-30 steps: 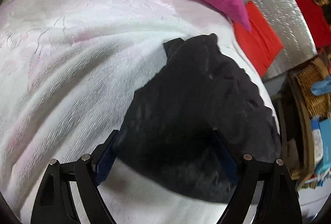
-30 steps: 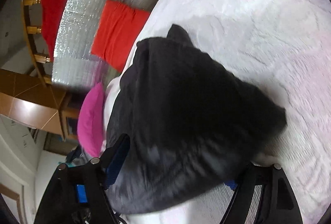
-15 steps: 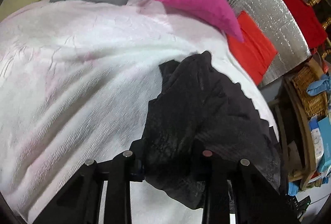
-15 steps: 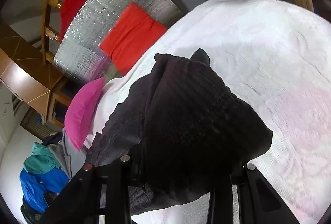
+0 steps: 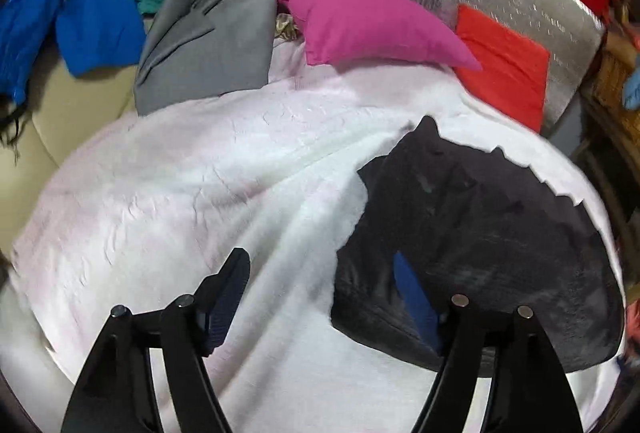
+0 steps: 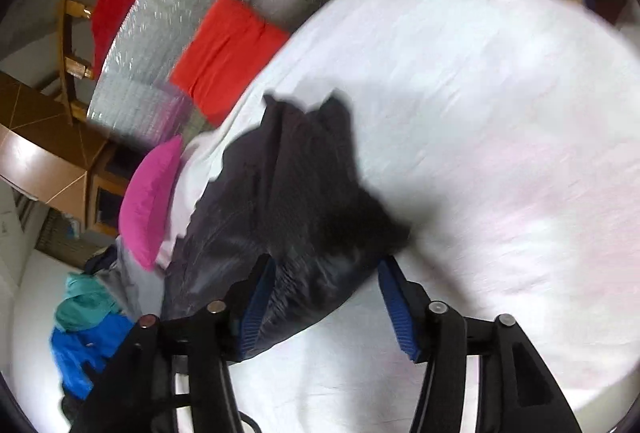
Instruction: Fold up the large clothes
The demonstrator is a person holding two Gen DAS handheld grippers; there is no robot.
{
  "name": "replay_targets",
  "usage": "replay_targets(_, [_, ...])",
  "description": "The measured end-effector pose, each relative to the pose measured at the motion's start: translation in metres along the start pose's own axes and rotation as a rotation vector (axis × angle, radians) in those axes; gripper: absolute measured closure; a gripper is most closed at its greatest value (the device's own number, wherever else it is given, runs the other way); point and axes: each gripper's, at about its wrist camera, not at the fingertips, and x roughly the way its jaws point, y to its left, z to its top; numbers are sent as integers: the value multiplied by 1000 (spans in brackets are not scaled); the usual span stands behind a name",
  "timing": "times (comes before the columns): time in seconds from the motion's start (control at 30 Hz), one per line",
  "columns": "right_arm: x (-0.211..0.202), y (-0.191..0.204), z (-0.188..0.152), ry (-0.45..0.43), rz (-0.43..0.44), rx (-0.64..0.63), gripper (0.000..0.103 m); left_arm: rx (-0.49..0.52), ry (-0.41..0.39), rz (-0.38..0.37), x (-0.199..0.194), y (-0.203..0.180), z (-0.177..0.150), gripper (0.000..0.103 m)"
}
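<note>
Both tools, left tool and right tool, have just been opening, gripping nothing; black garment lies folded on the bed's right. We lift clear without snagging.

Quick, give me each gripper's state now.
Left gripper: open, just reopened, holding nothing.
Right gripper: open, just reopened; black garment lies between its fingers, released.

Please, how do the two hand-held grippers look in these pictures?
The left gripper and the right gripper look alike: two black angular plastic fingers each, with blue ribbed pads inside and small round silver studs on top. No hand or sleeve is visible.
</note>
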Motion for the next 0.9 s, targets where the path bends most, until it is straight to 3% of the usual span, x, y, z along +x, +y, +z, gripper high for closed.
replay_targets(0.07, [-8, -4, 11, -49, -12, -9, 30, 22, 65, -14, 16, -2, 4, 27])
replay_targets(0.17, [19, 1, 28, 23, -8, -37, 30, 48, 146, -4, 45, -10, 3, 27])
replay_targets(0.27, [59, 4, 35, 96, -32, -50, 32, 48, 166, -21, 59, -15, -1, 27])
replay_targets(0.3, [65, 4, 33, 113, -27, -58, 54, 45, 162, -28, 60, -15, -2, 27])
replay_targets(0.33, [72, 10, 32, 124, -51, -89, 66, 45, 159, -28, 60, -15, -2, 28])
replay_targets(0.37, [71, 19, 31, 98, -80, -137, 67, 52, 151, -26, 60, -16, -1, 32])
replay_targets(0.4, [66, 27, 30, 71, -83, -180, 76, 68, 139, -25, 58, -18, 1, 41])
replay_targets(0.43, [60, 32, 29, 41, -81, -205, 78, 83, 130, -22, 57, -20, 1, 43])
replay_targets(0.5, [50, 32, 29, 9, -86, -206, 78, 113, 113, 19, 56, -24, 3, 43])
replay_targets(0.6, [76, 18, 23, 71, -157, -175, 78, 116, 146, 43, 70, -29, -1, 42])
replay_targets(0.67, [85, 14, 16, 95, -178, -193, 72, 133, 148, 64, 74, -33, -4, 41])
replay_targets(0.77, [67, 23, 18, 85, -191, -198, 65, 174, 116, 100, 59, -40, -4, 41])
replay_targets(0.83, [48, 27, 20, 57, -178, -182, 38, 195, 86, 124, 40, -44, -4, 41])
replay_targets(0.9, [21, 40, 17, -26, -199, -235, 38, 211, 14, 161, 11, -49, -4, 39])
